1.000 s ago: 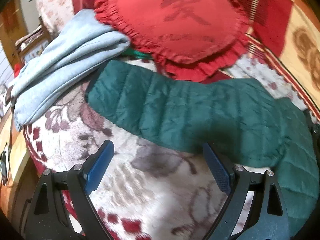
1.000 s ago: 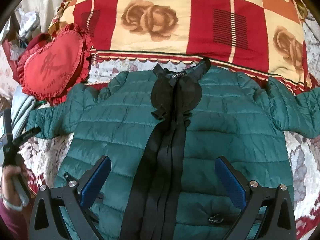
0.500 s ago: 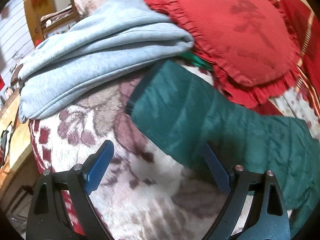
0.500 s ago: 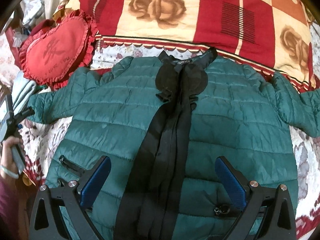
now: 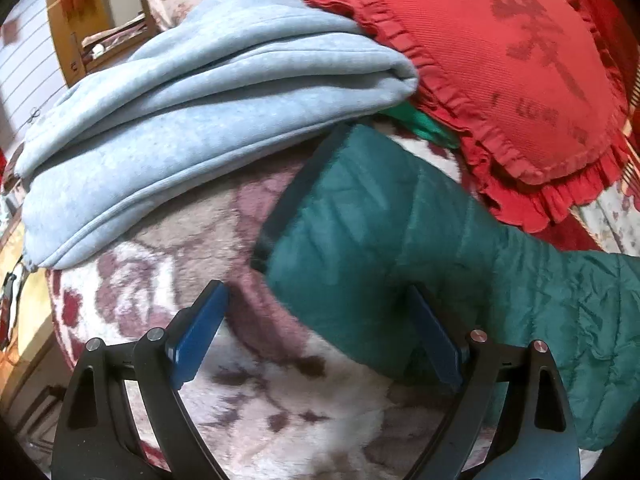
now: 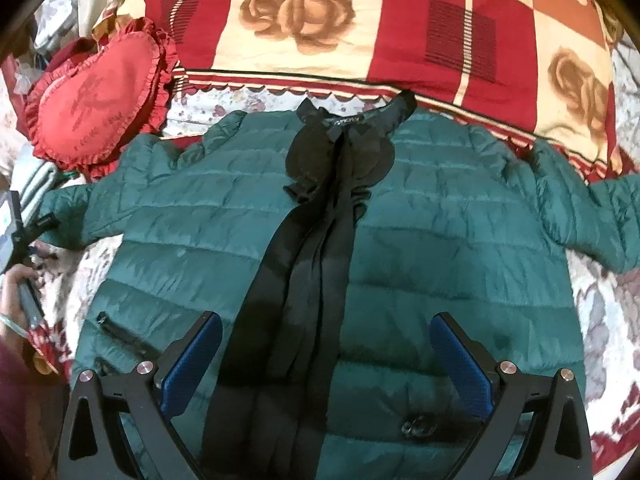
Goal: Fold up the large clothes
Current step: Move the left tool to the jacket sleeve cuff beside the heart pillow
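Observation:
A dark green quilted jacket with a black front band lies flat on the bed, front up, both sleeves spread out. My right gripper is open above its lower front. In the left wrist view its left sleeve lies across the floral bedspread, cuff toward the upper left. My left gripper is open, close over the sleeve near the cuff, its right finger at the sleeve's edge. It also shows at the far left of the right wrist view, held in a hand.
A folded light blue garment lies just beyond the cuff. A red heart-shaped cushion lies behind the sleeve; it also shows in the right wrist view. A red and cream rose-print quilt lies behind the collar. The bed edge drops off at left.
My left gripper has moved in toward the sleeve cuff, which now looks larger and sits between the fingers. My right gripper has drawn slightly back from the jacket.

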Demonstrator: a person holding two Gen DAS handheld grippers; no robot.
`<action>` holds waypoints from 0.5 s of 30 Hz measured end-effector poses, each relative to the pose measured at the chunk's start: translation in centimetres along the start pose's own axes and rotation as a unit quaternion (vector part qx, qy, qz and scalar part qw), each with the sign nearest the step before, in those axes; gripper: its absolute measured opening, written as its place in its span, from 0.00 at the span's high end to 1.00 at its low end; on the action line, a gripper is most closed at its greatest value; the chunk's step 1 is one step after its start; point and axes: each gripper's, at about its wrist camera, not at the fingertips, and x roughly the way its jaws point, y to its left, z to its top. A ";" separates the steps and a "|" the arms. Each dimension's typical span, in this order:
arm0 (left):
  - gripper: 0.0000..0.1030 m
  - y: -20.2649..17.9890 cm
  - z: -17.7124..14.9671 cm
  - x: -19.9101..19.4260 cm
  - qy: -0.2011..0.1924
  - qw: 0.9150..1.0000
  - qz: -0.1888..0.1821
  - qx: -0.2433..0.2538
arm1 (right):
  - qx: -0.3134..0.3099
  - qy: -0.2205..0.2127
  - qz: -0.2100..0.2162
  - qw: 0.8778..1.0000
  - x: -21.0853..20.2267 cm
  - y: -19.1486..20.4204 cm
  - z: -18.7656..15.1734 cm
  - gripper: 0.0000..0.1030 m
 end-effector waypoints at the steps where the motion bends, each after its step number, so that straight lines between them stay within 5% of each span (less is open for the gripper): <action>1: 0.12 -0.4 0.0 0.1 0.002 1.000 -0.001 0.006 | 0.002 -0.002 0.000 1.000 0.1 -0.1 0.2 0.00; 15: 0.12 -1.9 1.6 1.9 0.006 1.000 0.017 0.010 | 0.032 -0.033 -0.013 0.999 2.0 -1.6 4.6 0.00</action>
